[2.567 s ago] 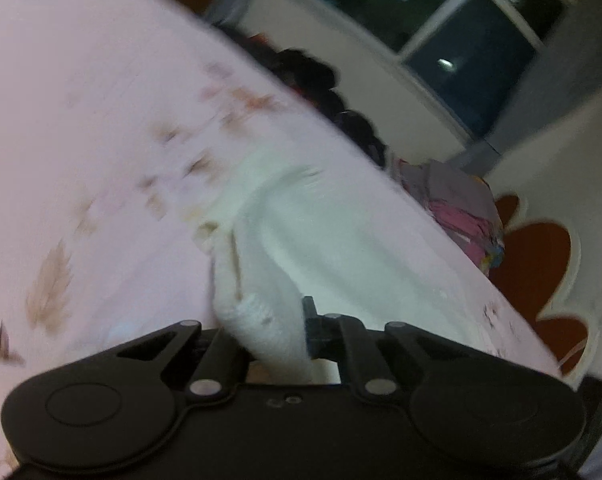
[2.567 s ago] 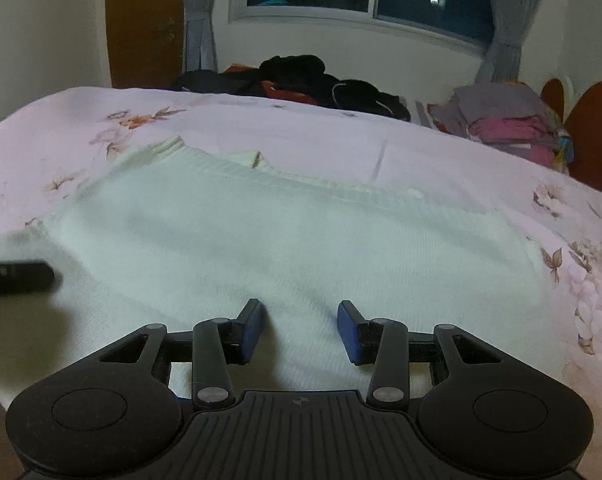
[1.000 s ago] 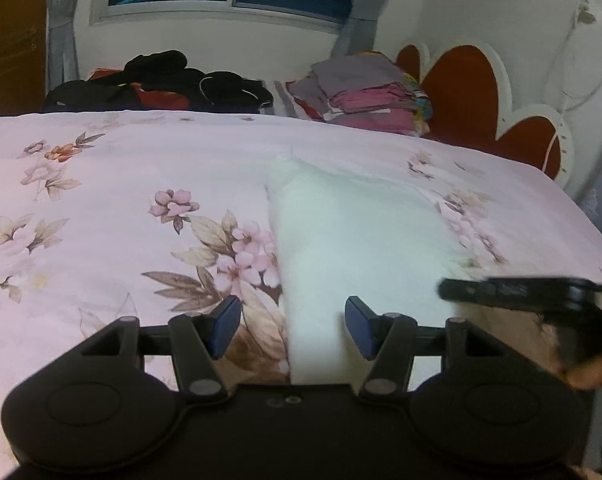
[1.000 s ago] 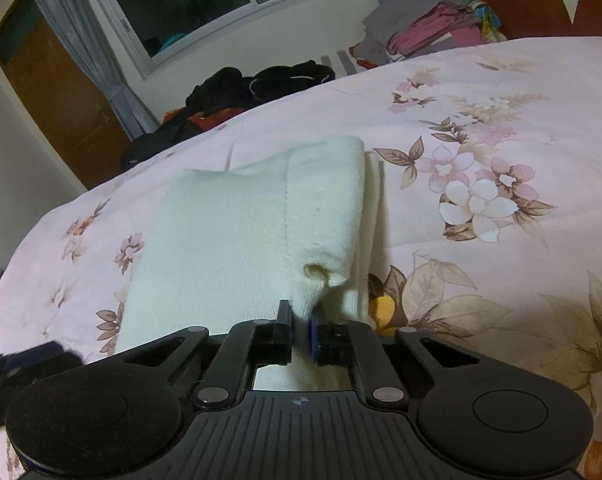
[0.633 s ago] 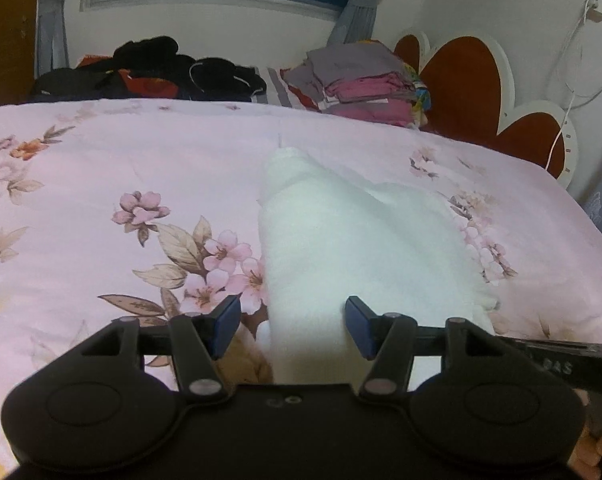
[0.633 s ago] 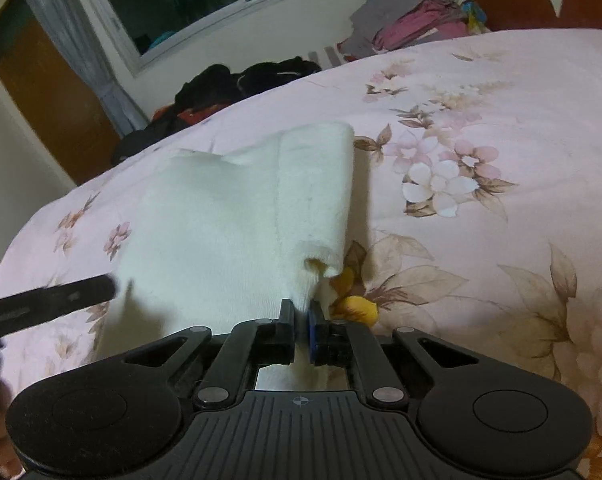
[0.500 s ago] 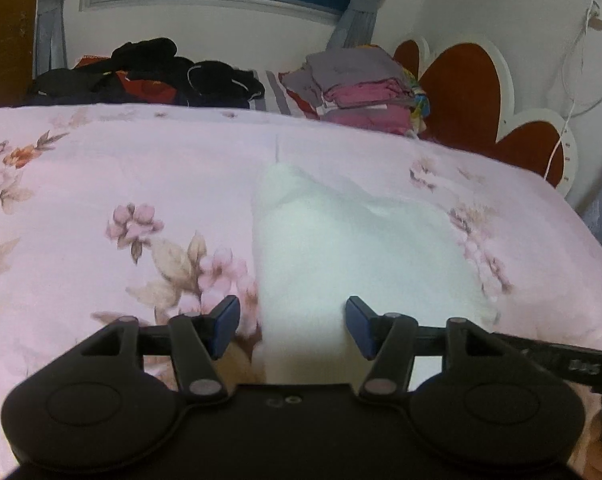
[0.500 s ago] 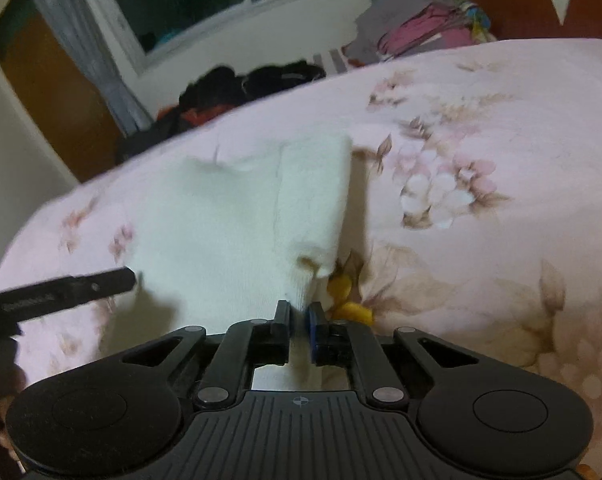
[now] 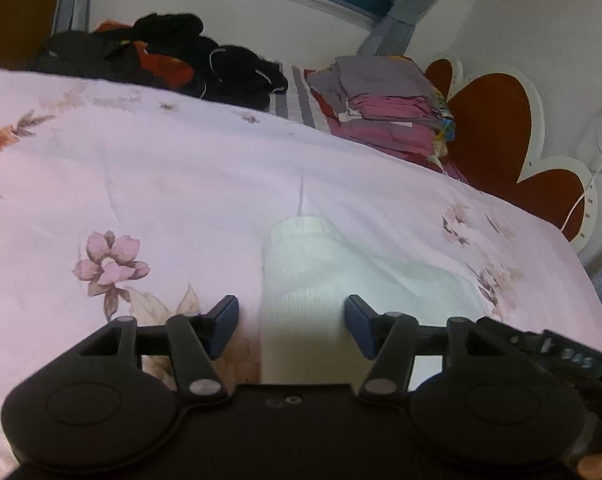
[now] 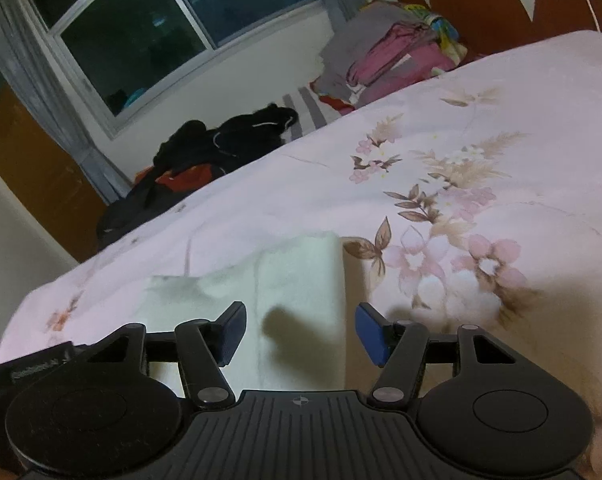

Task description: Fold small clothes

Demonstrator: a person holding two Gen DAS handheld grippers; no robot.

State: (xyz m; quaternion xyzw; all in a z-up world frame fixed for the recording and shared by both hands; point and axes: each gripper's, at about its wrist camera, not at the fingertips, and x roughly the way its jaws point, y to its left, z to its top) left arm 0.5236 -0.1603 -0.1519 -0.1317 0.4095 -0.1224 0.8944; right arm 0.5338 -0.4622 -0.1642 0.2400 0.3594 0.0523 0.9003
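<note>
White knit garment point(image 9: 301, 272) folded, flat on floral bedspread point(image 9: 181, 184). Left gripper point(image 9: 291, 322) jaws closing, pads apart astride its near edge, not pressing. Right gripper point(image 10: 301, 330) jaws opening over its folded strip, clear of cloth.

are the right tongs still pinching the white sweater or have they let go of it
Apart. In the right wrist view the right tongs are opening, both blue pads clear of the folded white sweater, which lies flat on the bedspread.
</note>
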